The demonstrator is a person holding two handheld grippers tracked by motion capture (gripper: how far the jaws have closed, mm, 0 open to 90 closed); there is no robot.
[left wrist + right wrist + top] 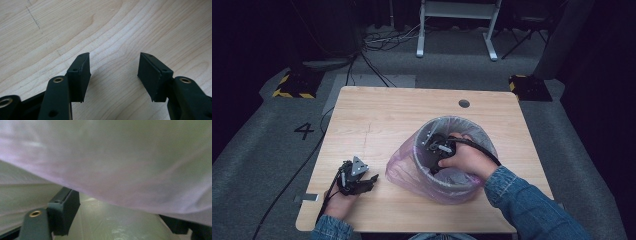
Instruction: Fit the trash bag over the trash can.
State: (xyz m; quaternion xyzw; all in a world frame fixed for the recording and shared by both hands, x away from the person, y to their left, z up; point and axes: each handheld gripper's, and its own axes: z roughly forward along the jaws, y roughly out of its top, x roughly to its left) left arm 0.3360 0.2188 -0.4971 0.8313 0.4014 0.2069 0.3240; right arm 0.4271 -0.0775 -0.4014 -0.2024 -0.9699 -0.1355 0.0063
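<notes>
A round bin [462,120] lined with a thin pink-purple bag [404,171] stands right of centre on the wooden table [382,115]. My right gripper [438,145] reaches down inside the bin, a hand in a denim sleeve around it. In the right gripper view its jaws stand apart, right gripper [120,216] close against the bag film [112,165], which drapes over the right jaw; no pad visibly presses on it. My left gripper [371,182] rests at the table's near left, left of the bin. Its jaws are wide, left gripper [113,67] over bare wood with nothing between.
A dark cable hole [464,103] sits in the tabletop behind the bin. A cable [297,170] trails off the table's left side to the floor. Beyond the far edge stand a white frame [457,25] and two yellow-black striped bases [294,86].
</notes>
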